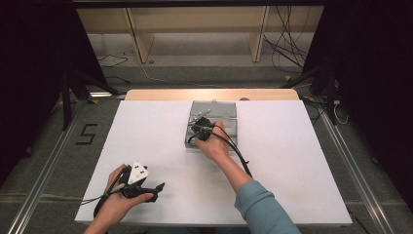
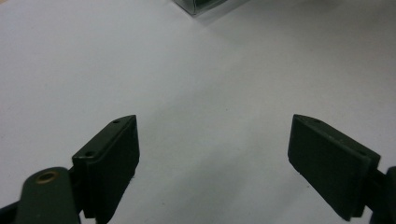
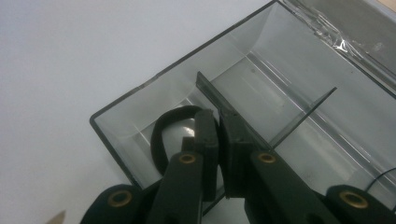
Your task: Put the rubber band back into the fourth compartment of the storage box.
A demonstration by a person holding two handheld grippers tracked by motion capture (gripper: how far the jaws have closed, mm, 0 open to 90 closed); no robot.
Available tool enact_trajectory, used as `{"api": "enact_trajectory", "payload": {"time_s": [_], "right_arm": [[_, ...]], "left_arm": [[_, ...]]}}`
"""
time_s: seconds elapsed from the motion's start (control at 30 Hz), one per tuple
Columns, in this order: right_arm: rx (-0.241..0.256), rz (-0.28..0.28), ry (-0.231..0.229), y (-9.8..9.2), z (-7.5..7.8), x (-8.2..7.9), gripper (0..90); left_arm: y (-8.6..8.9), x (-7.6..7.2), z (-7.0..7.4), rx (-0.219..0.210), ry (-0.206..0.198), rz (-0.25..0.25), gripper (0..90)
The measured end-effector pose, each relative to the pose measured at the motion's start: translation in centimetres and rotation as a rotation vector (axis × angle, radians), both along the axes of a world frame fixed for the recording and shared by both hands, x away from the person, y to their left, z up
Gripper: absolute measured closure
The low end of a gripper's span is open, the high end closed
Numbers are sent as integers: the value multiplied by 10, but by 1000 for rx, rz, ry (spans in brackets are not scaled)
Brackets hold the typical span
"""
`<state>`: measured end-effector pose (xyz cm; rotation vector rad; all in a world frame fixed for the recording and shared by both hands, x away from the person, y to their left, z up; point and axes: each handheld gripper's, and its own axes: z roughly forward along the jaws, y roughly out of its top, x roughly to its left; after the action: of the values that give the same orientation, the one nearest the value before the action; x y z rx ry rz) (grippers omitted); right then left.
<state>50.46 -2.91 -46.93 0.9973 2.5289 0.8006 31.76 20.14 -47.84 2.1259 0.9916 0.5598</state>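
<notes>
White table top (image 1: 292, 161) with a pale wooden strip (image 1: 212, 94) along its far edge. Grey floor (image 1: 44, 146) around it, marked with a black "5" (image 1: 85, 133). Beyond stand wooden shelf legs (image 1: 139, 41) and loose black cables (image 1: 287, 46); metal rails (image 1: 363, 180) flank the table.

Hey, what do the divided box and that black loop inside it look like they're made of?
The divided box looks like clear, slightly smoky hard plastic: you see the table through its walls, and its thin dividers have crisp glossy edges. The black loop, pinched by the right gripper, looks like matte rubber or elastic band, since it bends in a soft curve without shine; which one is unclear.
</notes>
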Motion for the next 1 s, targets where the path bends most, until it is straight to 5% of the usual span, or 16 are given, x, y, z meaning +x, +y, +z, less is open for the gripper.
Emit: {"api": "enact_trajectory", "payload": {"time_s": [0.43,1.0], "right_arm": [[-13,7,47,0,-4,1,860],[17,3,40,-1,-2,1,780]], "left_arm": [[0,0,0,1,1,0,164],[0,0,0,-1,0,-1,163]]}}
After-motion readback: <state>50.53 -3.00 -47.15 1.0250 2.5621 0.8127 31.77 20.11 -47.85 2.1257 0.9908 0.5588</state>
